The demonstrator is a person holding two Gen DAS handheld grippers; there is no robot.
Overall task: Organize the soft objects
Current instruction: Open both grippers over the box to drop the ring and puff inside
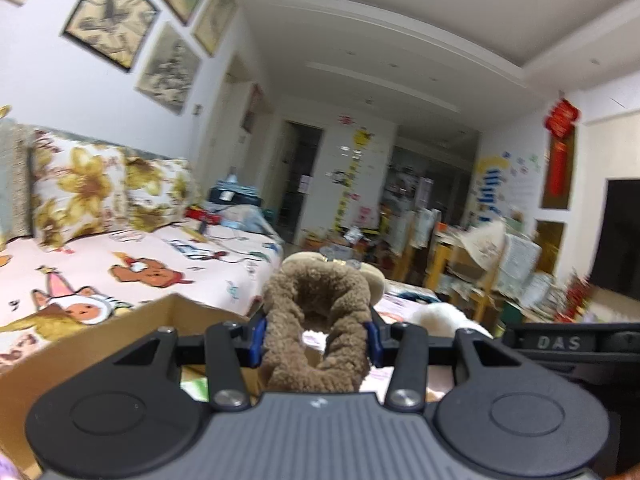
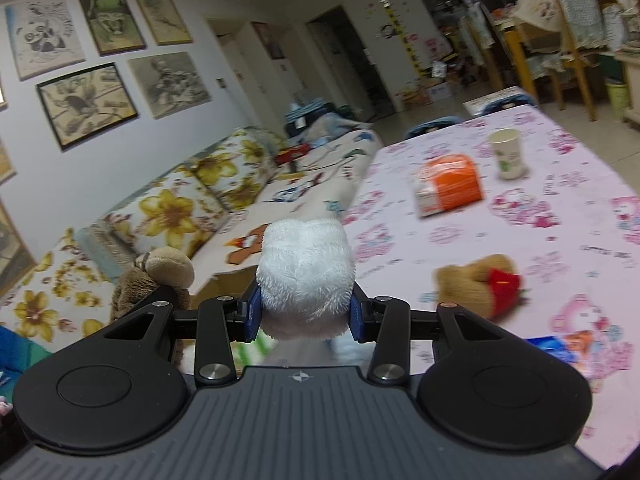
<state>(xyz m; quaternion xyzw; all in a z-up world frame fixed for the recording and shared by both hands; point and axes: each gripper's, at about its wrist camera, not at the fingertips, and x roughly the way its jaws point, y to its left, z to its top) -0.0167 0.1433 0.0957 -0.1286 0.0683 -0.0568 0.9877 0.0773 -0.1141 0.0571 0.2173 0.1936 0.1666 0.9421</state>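
The bench [image 2: 520, 208], covered with a pink cartoon-print cloth, fills the 3 o'clock half of the right wrist view. A sofa [image 2: 192, 200] with yellow-flower cushions runs along the wall from 9 toward 11 o'clock, just beside the bench edge. An open brown cardboard box [image 1: 120, 344] lies at 8 o'clock in the left wrist view, its rim directly below the left tongs.

The brown fuzzy plush toy [image 1: 316, 320] is gripped by the left tongs [image 1: 316, 340]; both blue pads press into its pile, and the toy sits above the box rim. In the right wrist view it appears at 9 o'clock.

The white fluffy plush toy [image 2: 306, 272] is gripped by the right tongs [image 2: 305, 316], pads closed against its two sides, held above the bench edge nearest the sofa.

A small tan plush bear with a red part [image 2: 478, 284] lies on the bench at 3 o'clock, just beside the right tongs' outer link. An orange-and-white carton [image 2: 448, 188] lies on its side toward 1 o'clock, and a white paper cup [image 2: 507, 154] stands upright near it, apart from the carton
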